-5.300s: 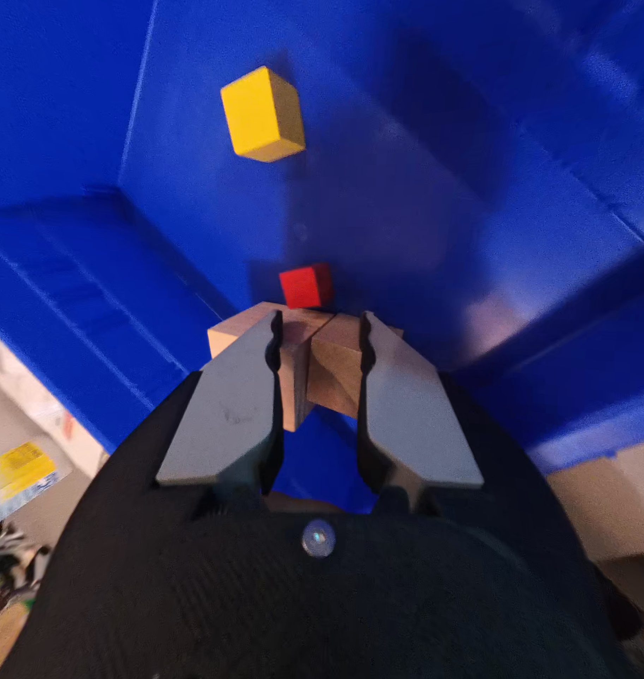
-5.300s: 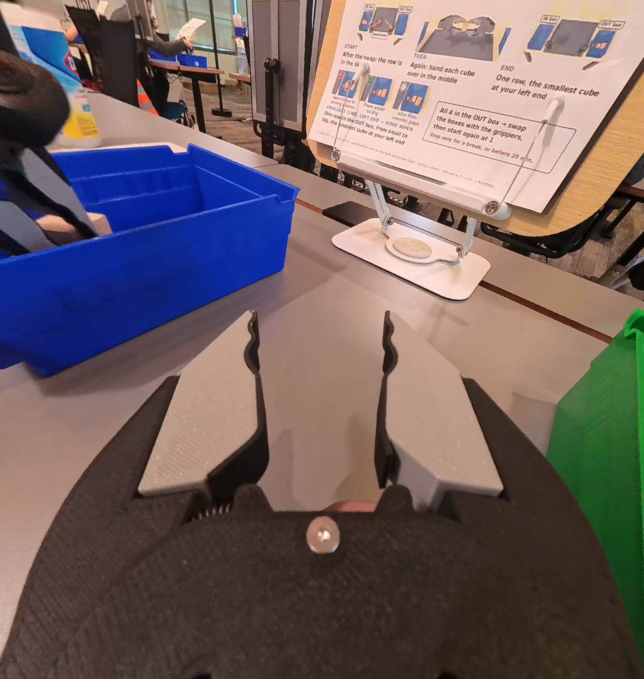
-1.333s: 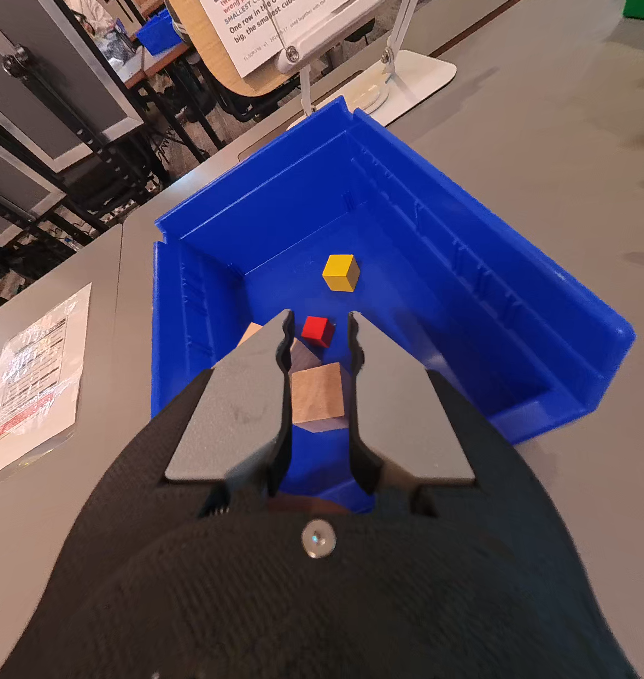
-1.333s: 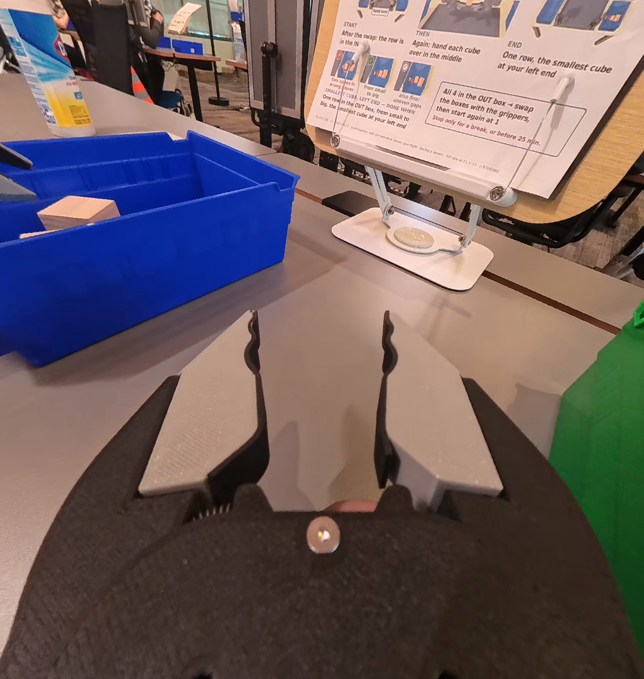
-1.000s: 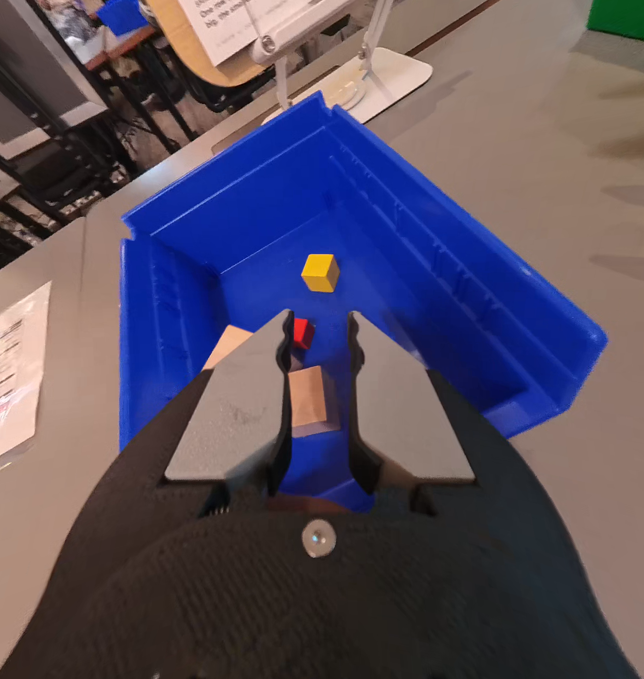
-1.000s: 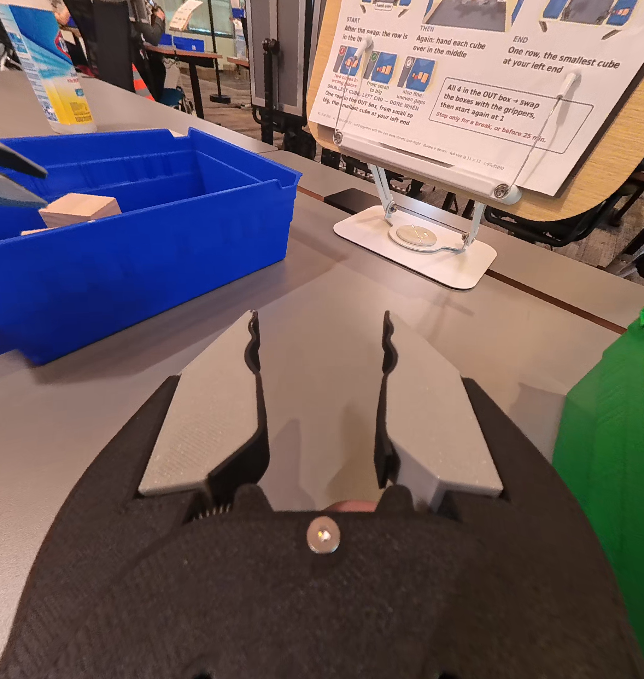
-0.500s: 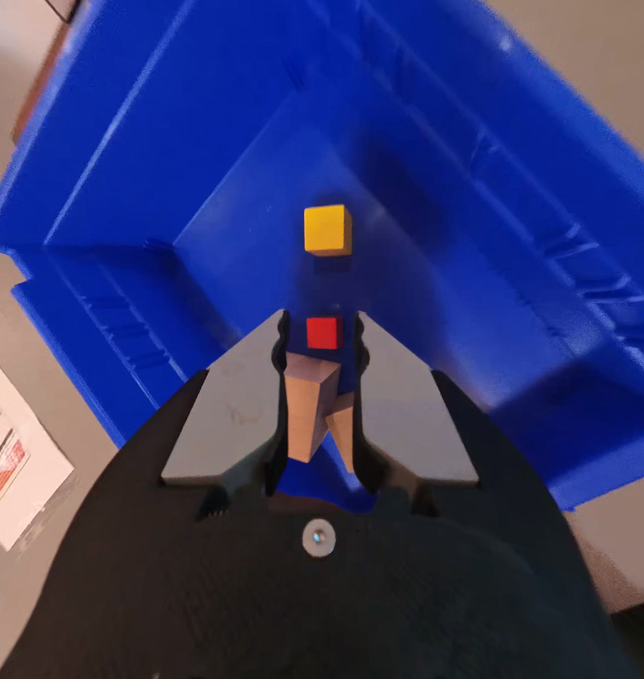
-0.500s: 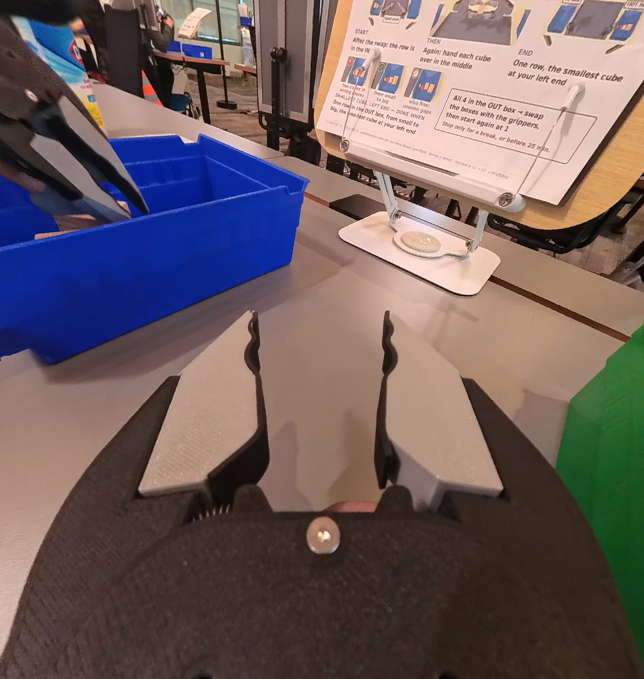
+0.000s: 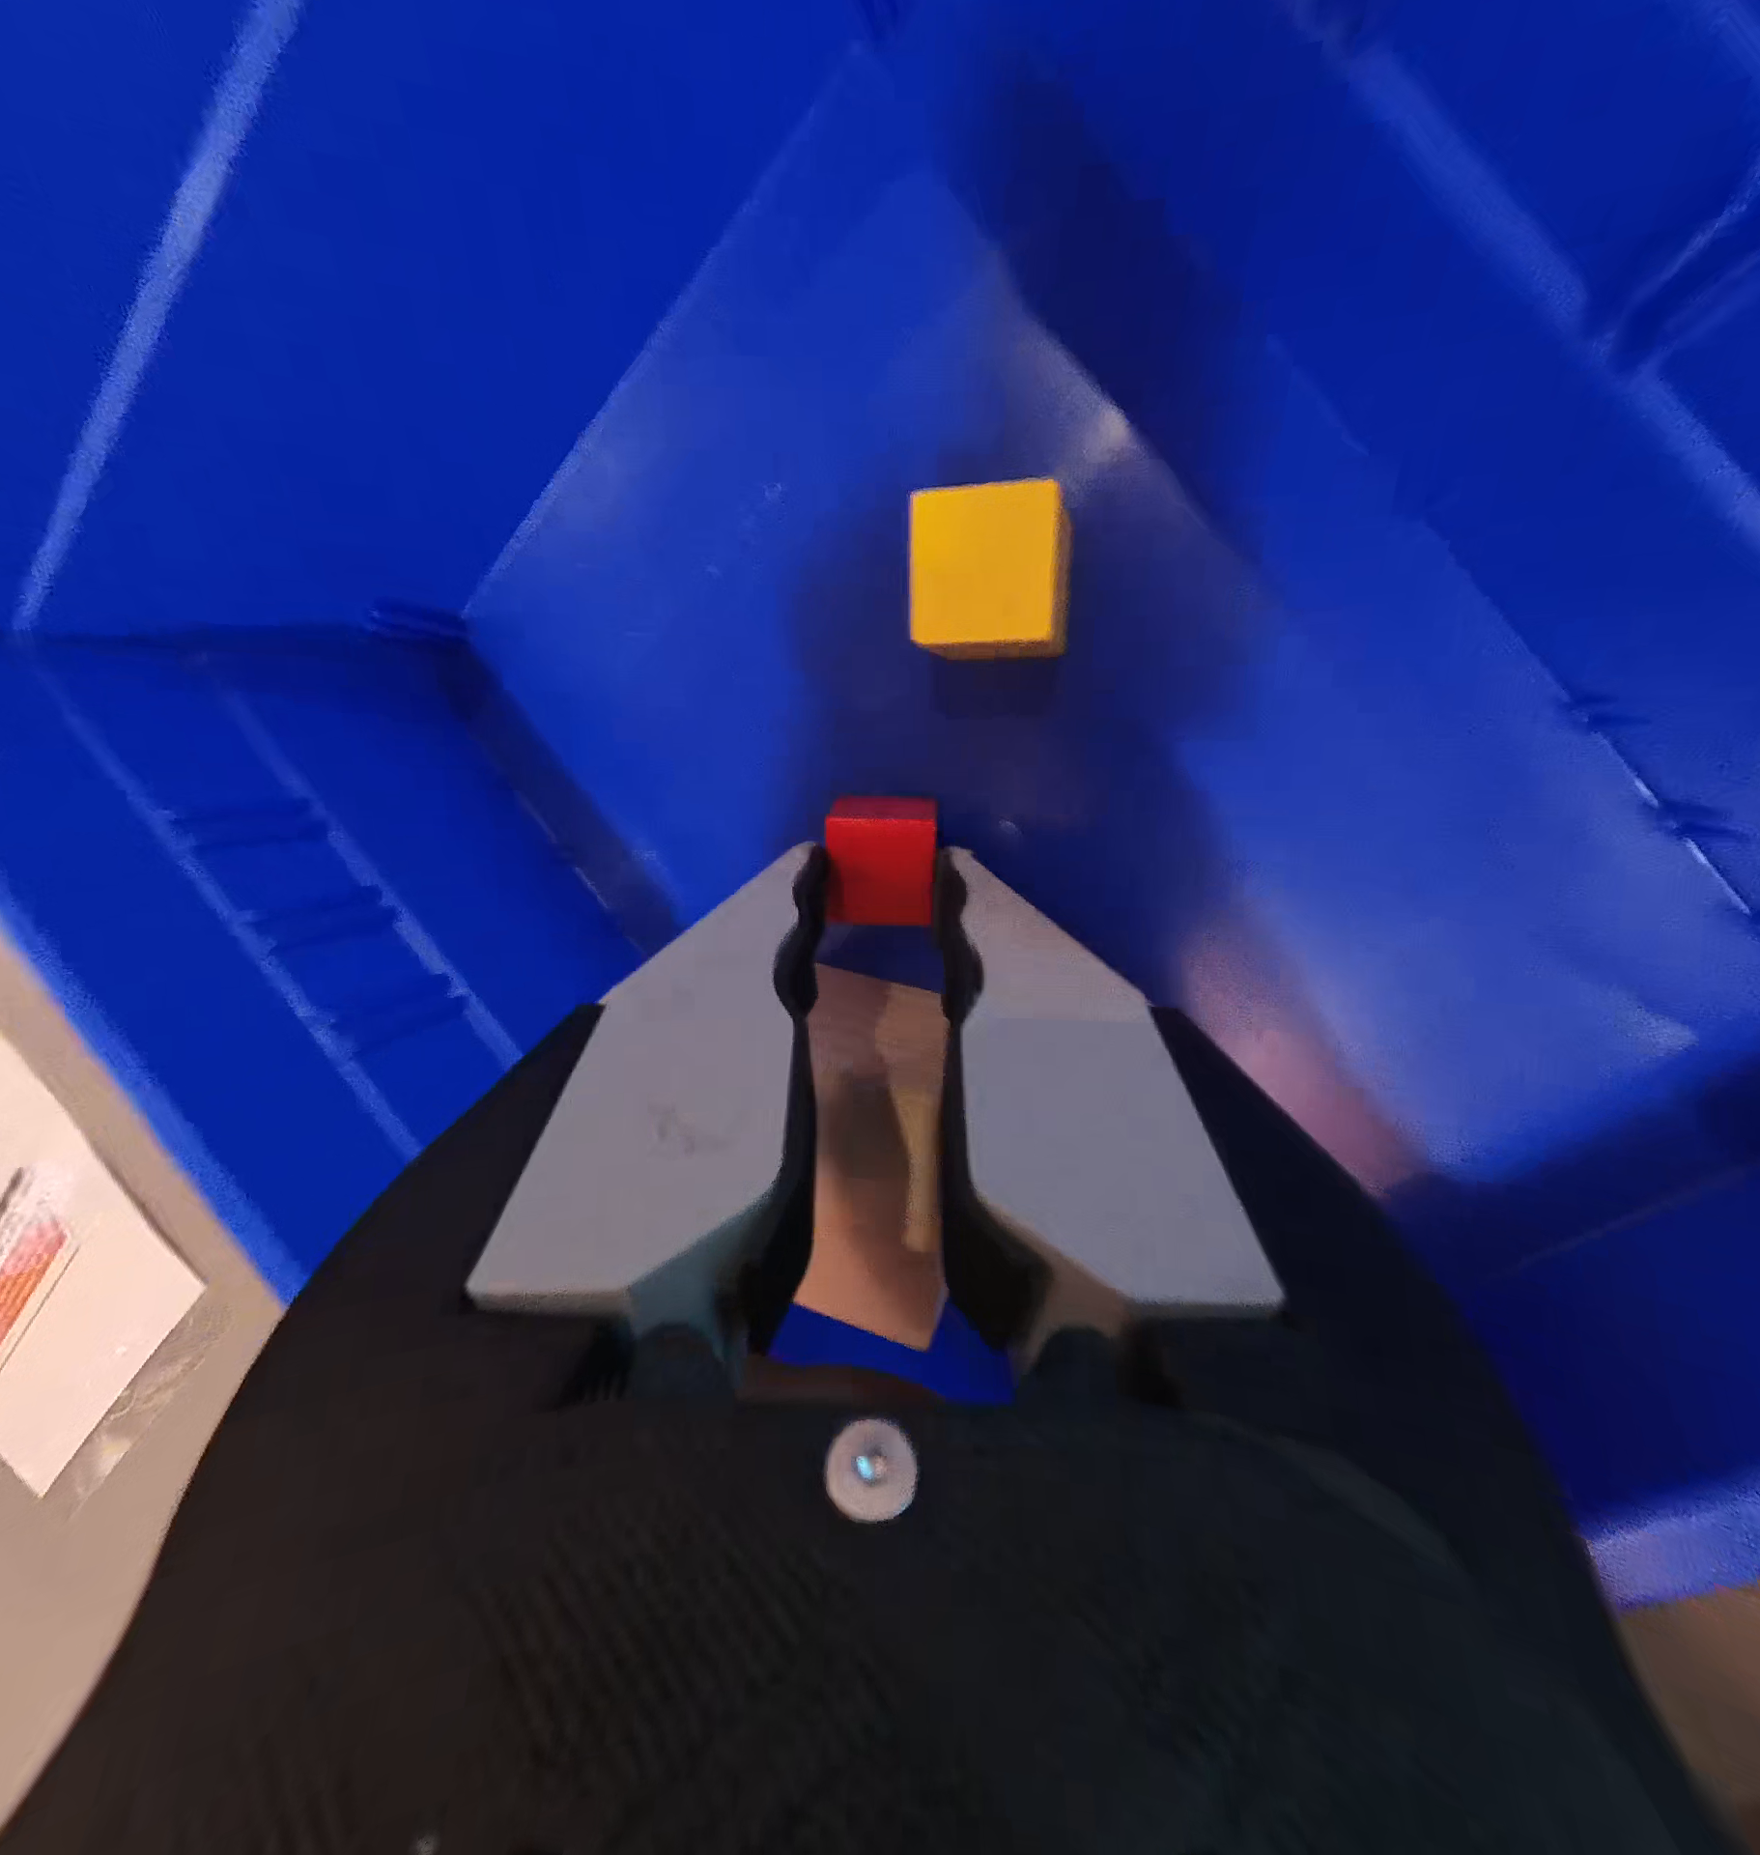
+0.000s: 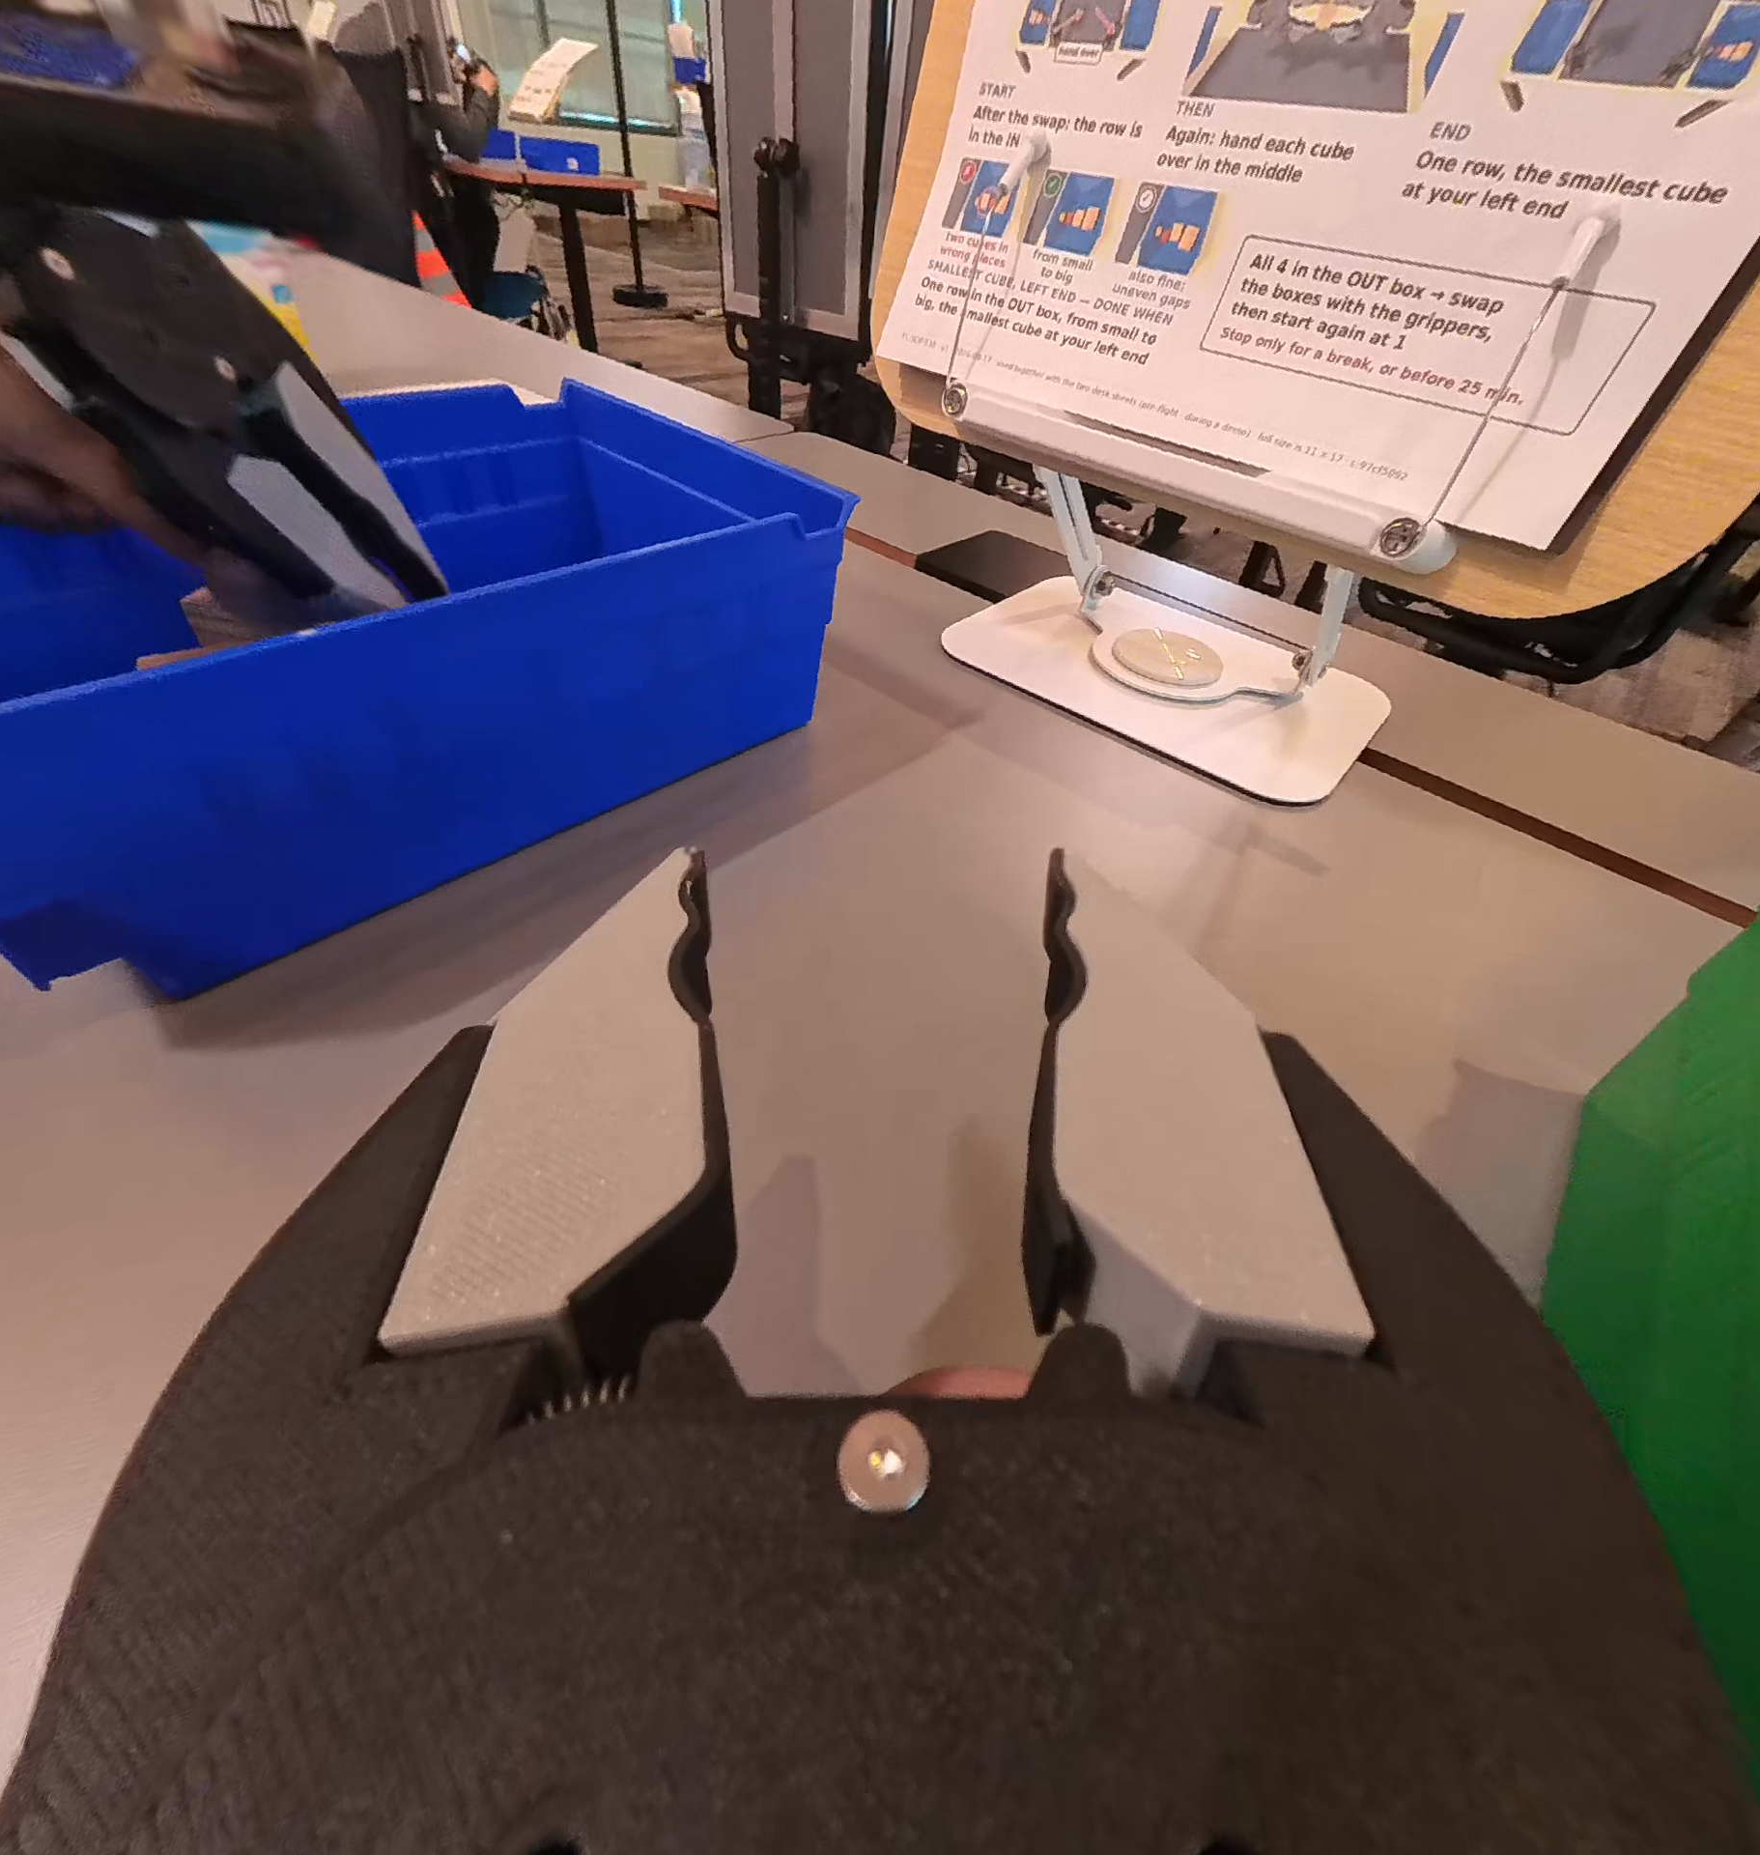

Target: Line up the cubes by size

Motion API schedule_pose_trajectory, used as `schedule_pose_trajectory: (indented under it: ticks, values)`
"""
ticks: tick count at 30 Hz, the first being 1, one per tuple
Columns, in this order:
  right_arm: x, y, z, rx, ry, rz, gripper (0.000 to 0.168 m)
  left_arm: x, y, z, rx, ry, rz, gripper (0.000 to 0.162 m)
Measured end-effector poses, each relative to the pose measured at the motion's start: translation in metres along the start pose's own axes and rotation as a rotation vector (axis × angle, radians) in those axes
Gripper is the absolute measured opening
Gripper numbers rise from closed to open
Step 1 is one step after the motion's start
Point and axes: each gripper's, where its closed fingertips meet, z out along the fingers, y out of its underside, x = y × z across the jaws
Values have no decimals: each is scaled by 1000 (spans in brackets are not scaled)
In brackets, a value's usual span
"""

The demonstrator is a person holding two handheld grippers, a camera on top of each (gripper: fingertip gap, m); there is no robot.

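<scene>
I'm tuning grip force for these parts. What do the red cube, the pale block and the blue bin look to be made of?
Red cube: probably painted wood, with flat, even matte colour and crisp edges. Pale block: likely bare, unfinished wood, tan though blurred. Blue bin: moulded plastic with a slight sheen and ribbed walls.

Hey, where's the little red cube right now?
In the left wrist view, the red cube sits inside the blue bin, right between the left gripper fingertips, with the yellow cube just beyond it.
</scene>
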Motion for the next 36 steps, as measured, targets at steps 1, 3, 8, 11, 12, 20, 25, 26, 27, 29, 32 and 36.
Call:
schedule_pose_trajectory:
  ticks: [1, 3, 8, 11, 12, 20, 25, 26, 27, 29, 32, 36]
  values:
    - [-1, 1, 1, -3, -7, 4, 65, -2, -5, -5, 52, -14, -19, 19]
    - [-3, 2, 2, -10, -18, 6, 65, -3, -18, -20, 176, -25, -51, 19]
    - [-26, -1, 2, -3, -171, 65, 63, 23, -59, -85, 537, -3, -33, 20]
    - [-63, -13, -7, 11, -466, 209, 57, 63, -92, -146, 862, 69, 72, 19]
    - [-78, -19, -15, 6, -590, 273, 57, 77, -98, -161, 927, 93, 101, 19]
    - [-123, -89, -64, 4, -1036, 532, 50, 181, -122, -223, 1275, 117, 496, 18]
    - [-133, -104, -82, -6, -1176, 624, 44, 193, -121, -231, 1348, 129, 548, 19]
    - [-133, -104, -82, -7, -1182, 636, 41, 195, -120, -232, 1355, 137, 557, 19]
    - [-133, -105, -82, -2, -1185, 653, 36, 198, -119, -233, 1362, 150, 567, 19]
    - [-131, -106, -79, 7, -1180, 693, 27, 201, -118, -235, 1367, 148, 577, 19]
    - [-130, -104, -75, 3, -1176, 714, 20, 201, -119, -233, 1350, 111, 587, 19]
    - [-128, -102, -75, -21, -1191, 764, 18, 201, -117, -230, 1327, 118, 576, 19]
